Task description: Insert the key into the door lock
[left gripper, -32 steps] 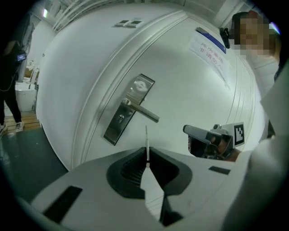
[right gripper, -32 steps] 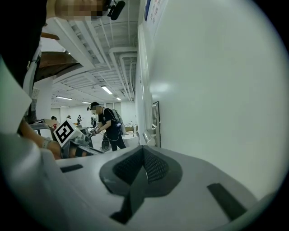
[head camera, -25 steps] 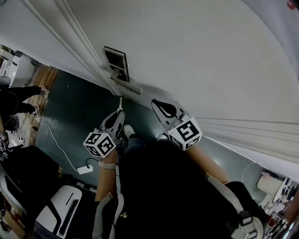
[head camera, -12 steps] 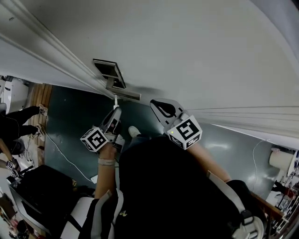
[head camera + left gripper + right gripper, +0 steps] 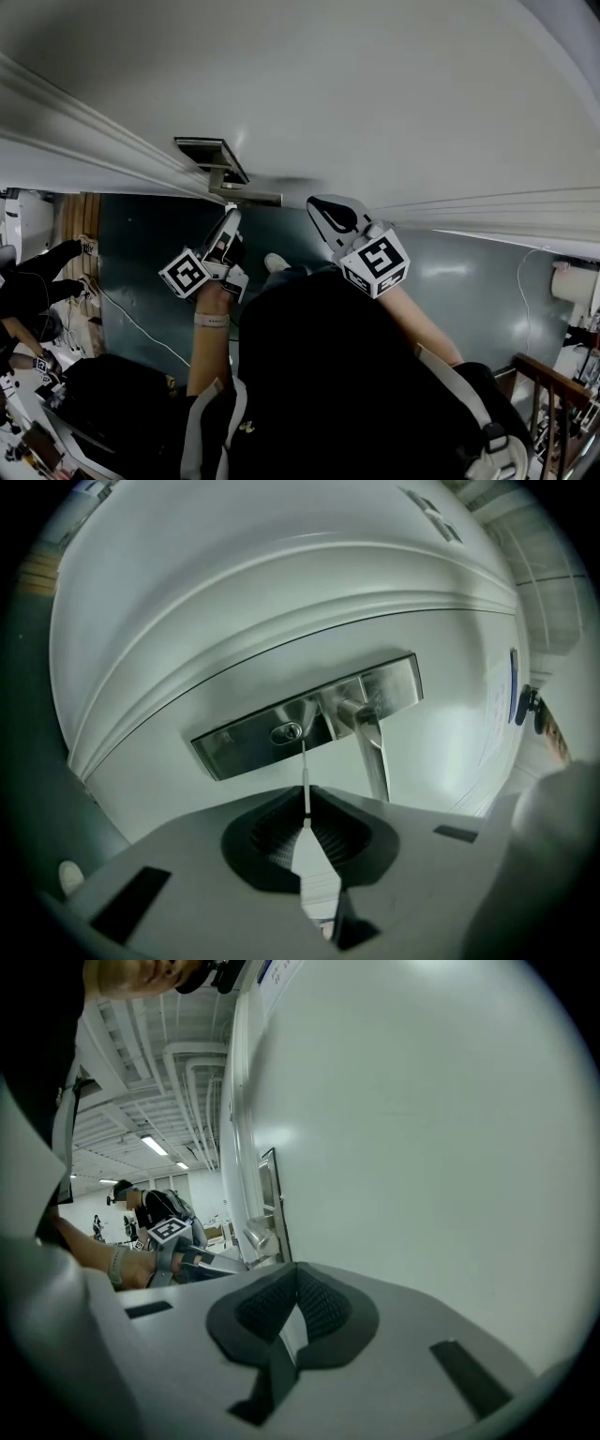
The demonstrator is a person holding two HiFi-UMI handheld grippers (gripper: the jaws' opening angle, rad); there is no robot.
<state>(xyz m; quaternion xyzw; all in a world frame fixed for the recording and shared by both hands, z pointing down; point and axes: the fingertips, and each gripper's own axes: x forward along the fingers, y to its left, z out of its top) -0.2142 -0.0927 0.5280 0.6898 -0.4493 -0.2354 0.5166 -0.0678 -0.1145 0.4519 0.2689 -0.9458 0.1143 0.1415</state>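
A brushed-metal lock plate (image 5: 246, 743) is fixed to the white door (image 5: 281, 592), with an oval keyhole (image 5: 286, 732) left of the lever handle (image 5: 372, 754). My left gripper (image 5: 306, 803) is shut on a thin silver key (image 5: 305, 778) that stands edge-on, its tip just under the keyhole and slightly right of it. In the head view the left gripper (image 5: 232, 217) sits right below the lock plate (image 5: 212, 157). My right gripper (image 5: 330, 216) is shut with nothing in it and hovers close to the door, right of the handle (image 5: 251, 198).
The door frame's mouldings (image 5: 84, 141) run along the left. Below lie a dark green floor (image 5: 141, 234), a white cable (image 5: 131, 314) and a person's legs (image 5: 47, 267). The right gripper view shows the left gripper (image 5: 178, 1241) and distant people in a hall.
My left gripper has risen with the key toward the lock plate, closing the gap to the keyhole. The right gripper has stayed about where it was.
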